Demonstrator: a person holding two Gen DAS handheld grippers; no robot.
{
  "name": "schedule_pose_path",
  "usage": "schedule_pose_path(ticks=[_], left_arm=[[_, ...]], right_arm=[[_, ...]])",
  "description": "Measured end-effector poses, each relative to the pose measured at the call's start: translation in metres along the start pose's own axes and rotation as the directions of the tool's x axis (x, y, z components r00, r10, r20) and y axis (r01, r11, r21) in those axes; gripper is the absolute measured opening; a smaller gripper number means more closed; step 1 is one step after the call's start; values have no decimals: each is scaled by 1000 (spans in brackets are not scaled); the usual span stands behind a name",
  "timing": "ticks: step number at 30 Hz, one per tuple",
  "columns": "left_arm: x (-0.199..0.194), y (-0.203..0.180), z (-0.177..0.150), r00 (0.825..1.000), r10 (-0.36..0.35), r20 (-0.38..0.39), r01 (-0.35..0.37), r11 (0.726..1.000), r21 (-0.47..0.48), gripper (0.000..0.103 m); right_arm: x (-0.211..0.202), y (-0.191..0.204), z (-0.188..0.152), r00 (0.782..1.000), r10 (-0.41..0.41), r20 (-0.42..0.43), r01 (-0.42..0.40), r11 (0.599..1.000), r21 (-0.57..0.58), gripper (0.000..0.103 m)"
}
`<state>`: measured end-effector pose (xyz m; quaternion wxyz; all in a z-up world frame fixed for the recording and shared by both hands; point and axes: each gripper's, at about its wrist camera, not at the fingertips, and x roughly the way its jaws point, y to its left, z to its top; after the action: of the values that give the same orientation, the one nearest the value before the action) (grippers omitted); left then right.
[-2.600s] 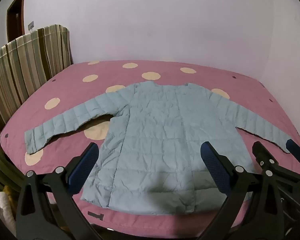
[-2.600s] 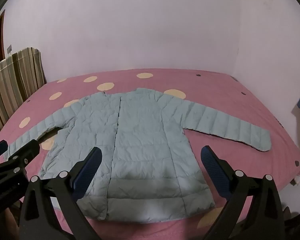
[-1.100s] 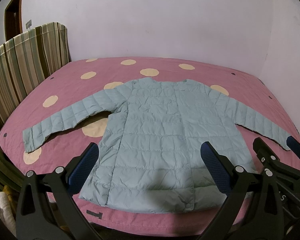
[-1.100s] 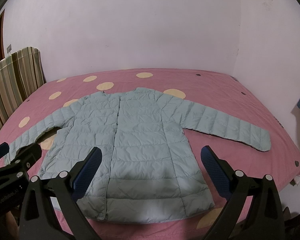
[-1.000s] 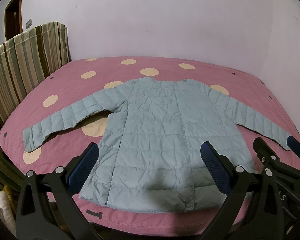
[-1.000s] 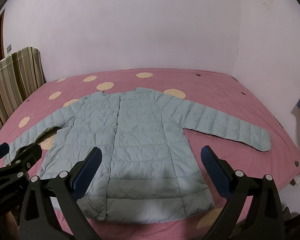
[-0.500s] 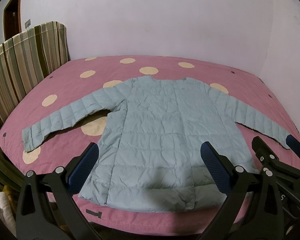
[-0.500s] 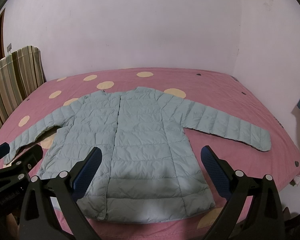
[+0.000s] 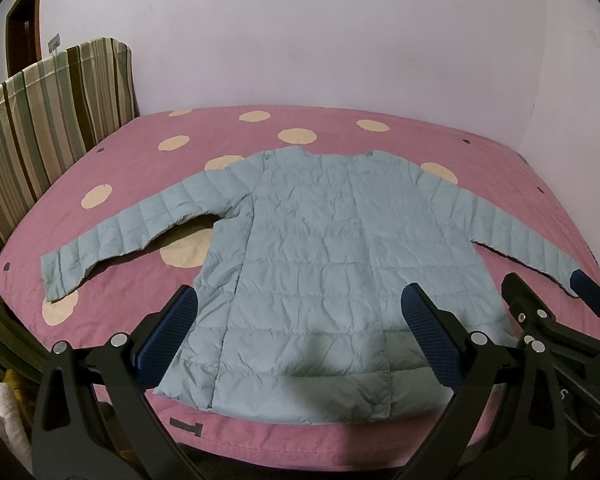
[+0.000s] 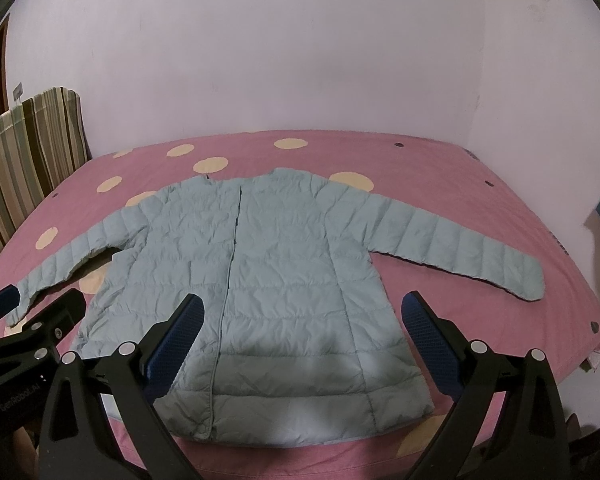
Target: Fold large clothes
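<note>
Jacket [image 9: 324, 264] lies spread flat on the bed [image 9: 140, 168], hem at the near edge, sleeves reaching toward the side edges. Left gripper [image 9: 300, 340] and right gripper [image 10: 304, 340] hover over the hem, both spread and holding nothing. Take each sleeve at its cuff and fold inward across the body.

Left wrist view: set low at foot of bed [image 9: 340, 436], facing forward along own open fingers [image 9: 168, 336] toward far wall [image 9: 300, 40]; offset toward the side with striped curtain [image 9: 52, 120]. Right wrist view: same height and heading, set further toward the bare corner. Both well back from jacket [image 9: 320, 264], whole garment in frame. Shared: jacket [image 10: 260, 280], bed [image 10: 460, 184], far wall [image 10: 260, 48], curtain [image 10: 32, 152]. Each view catches the other gripper at its edge: right gripper [image 9: 552, 304], left gripper [image 10: 32, 304].
</note>
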<state>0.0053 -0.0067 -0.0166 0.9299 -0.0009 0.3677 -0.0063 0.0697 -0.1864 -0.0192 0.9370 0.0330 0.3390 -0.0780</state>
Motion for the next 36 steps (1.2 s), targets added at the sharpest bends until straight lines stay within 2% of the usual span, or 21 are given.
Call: schedule_pose_path(ticks=[14,19,23,27,30,33,34,35,36], left_arm=[[35,8,1,998,16,-65,-17,1000,-18,101],[67,24,4,992,82,-92,-85,996,-25,101],[101,54,7,977,177,-120,-184,982,-44,101],[133,103,8,939,301,-166,-320,942,-102,101],[152,148,6,876,455,-163,-477,866,-146,101],[163,183,-1,815,557,-162,-578,799,-164,101],[169,194,-5,798,577,-175,-601,780,-173,101],[174,205,-9,786,587,-192,-617,766,-184,101],[177,211,-12,780,592,-202,-624,757,-193,101]], right_arm=[[33,0,-3,997,4,-71,-4,1000,5,98],[55,-15,-4,996,-2,-92,7,999,51,98],[82,-50,-6,995,7,-103,12,984,180,98],[111,-100,-10,989,-37,-143,81,945,318,98],[126,-147,-13,983,-91,-158,148,902,405,98],[131,-201,-21,977,-157,-142,209,828,521,96],[132,-220,-25,974,-168,-150,224,795,563,93],[134,-231,-27,974,-167,-156,227,774,591,78],[136,-253,-35,972,-163,-169,234,728,644,64]])
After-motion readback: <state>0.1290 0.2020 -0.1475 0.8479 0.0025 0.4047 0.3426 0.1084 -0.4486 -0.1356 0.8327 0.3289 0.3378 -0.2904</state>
